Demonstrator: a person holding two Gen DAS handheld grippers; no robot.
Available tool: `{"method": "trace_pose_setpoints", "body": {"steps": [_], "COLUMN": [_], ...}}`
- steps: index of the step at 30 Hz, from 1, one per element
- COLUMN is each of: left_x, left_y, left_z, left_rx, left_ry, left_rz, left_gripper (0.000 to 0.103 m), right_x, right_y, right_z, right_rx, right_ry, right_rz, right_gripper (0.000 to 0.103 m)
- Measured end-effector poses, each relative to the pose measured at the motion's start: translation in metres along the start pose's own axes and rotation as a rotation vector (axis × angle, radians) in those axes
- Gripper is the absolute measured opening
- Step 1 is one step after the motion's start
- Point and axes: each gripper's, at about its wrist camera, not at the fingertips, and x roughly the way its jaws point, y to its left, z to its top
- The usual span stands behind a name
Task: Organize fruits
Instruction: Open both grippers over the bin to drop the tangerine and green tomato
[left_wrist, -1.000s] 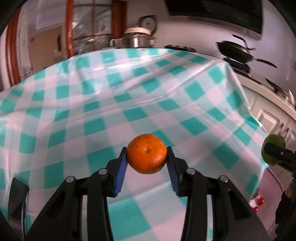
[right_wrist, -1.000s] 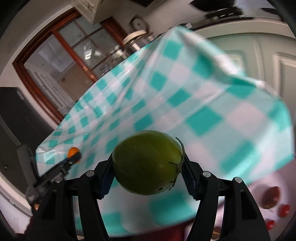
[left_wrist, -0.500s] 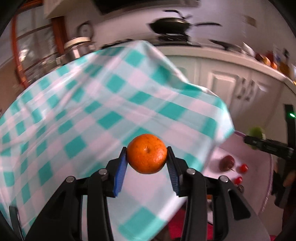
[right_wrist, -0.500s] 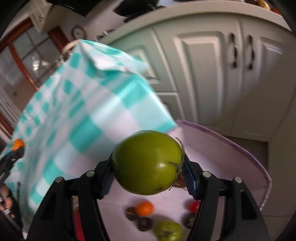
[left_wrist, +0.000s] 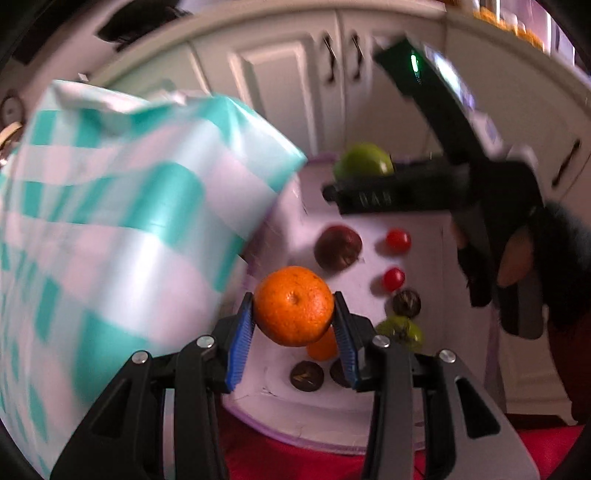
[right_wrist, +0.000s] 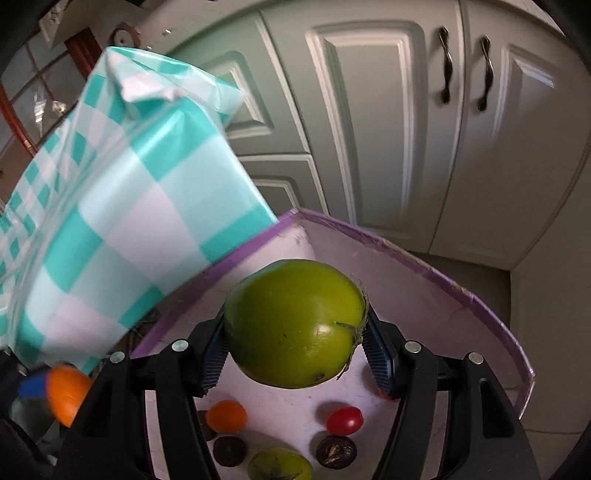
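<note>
Pale green cabinets (right_wrist: 388, 122) with dark handles fill the background, and a teal-and-white checked cloth (right_wrist: 122, 221) hangs over a table corner to the left of both sets of jaws. Below and beyond the jaws sits a white box (right_wrist: 480, 306) with a purple rim, on something red. Clamped between the blue pads of the left gripper (left_wrist: 294, 312) is an orange (left_wrist: 294, 305), held over the near left part of the box. Just behind it, partly hidden, lies a second orange (left_wrist: 324, 347). Past the jaws on the box floor lie a large dark fruit (left_wrist: 338, 246), two small red ones (left_wrist: 398, 240) and some small dark round ones (left_wrist: 406, 303), with a green fruit (left_wrist: 400, 329) beside the right pad. The right gripper (right_wrist: 295, 332) is closed on a green tomato (right_wrist: 295, 323), its stem end turned toward the right pad, held above the box with the far wall beyond it. Under this tomato lie an orange fruit, a red one, dark ones and a green one. From the left camera the right gripper appears above the far end of the box, a gloved hand (left_wrist: 517, 258) holding it.
</note>
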Motion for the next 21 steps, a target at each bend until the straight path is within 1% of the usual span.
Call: {"method": "trace_pose_setpoints", "body": {"steps": [4, 5, 7, 8, 11, 13, 16, 18, 19, 20, 21], "left_x": [0.045, 0.060, 0.081, 0.095, 0.121, 0.130, 0.138, 0.139, 0.138, 0.136, 0.133], "left_y": [-0.015, -0.019, -0.024, -0.027, -0.033, -0.036, -0.035, -0.031, -0.029, -0.026, -0.024], "left_z": [0.006, 0.006, 0.006, 0.006, 0.003, 0.002, 0.000, 0.001, 0.001, 0.002, 0.002], "left_rx": [0.060, 0.068, 0.070, 0.062, 0.043, 0.051, 0.040, 0.017, 0.008, -0.006, -0.016], "left_ry": [0.095, 0.129, 0.170, 0.203, 0.255, 0.261, 0.268, 0.259, 0.250, 0.232, 0.214], "left_rz": [0.006, -0.001, -0.015, -0.026, -0.047, -0.048, -0.075, -0.110, -0.122, -0.126, -0.120], "left_gripper": [0.042, 0.042, 0.042, 0.042, 0.042, 0.042, 0.042, 0.042, 0.044, 0.048, 0.050], "right_x": [0.011, 0.013, 0.024, 0.028, 0.045, 0.055, 0.068, 0.071, 0.070, 0.069, 0.067], "right_y": [-0.013, -0.014, -0.019, -0.022, -0.031, -0.036, -0.043, -0.046, -0.047, -0.047, -0.048], "right_z": [-0.005, -0.006, -0.009, -0.009, -0.008, -0.007, -0.009, -0.010, -0.010, -0.010, -0.010], "right_rx": [0.050, 0.047, 0.022, 0.024, 0.073, 0.109, 0.167, 0.199, 0.205, 0.211, 0.213], "right_ry": [0.053, 0.064, 0.109, 0.126, 0.180, 0.201, 0.230, 0.219, 0.219, 0.215, 0.204], "right_rz": [-0.064, -0.083, -0.142, -0.149, -0.126, -0.127, -0.124, -0.112, -0.112, -0.116, -0.115], "right_gripper": [0.063, 0.063, 0.063, 0.063, 0.063, 0.063, 0.063, 0.064, 0.064, 0.065, 0.071]}}
